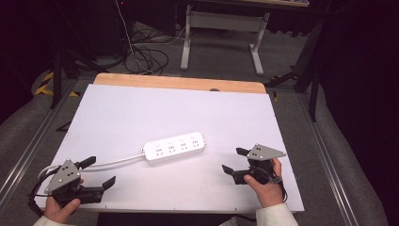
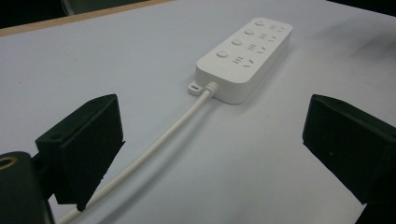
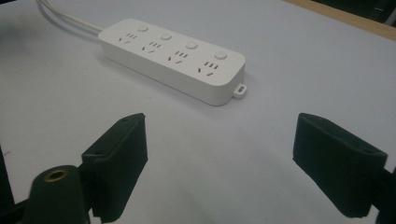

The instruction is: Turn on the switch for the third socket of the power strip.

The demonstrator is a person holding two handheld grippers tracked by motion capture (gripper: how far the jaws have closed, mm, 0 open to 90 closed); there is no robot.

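White power strip [image 1: 174,147] flat on counter [image 1: 141,108], between left gripper [image 1: 100,172] and right gripper [image 1: 234,160]; both jaws apart, empty.

The right gripper [image 3: 219,163] hangs low over the white tabletop [image 3: 289,65], its black fingers [image 3: 119,163] wide apart with nothing between them. Ahead lies a white power strip [image 3: 173,58], well clear of the fingers, its cord [image 3: 65,18] running off at the upper left.

I see a plain white power strip [image 1: 175,146] with its white cord [image 1: 115,162] mid-frame on my white surface [image 1: 141,113], wood-edged at top; both claws black.
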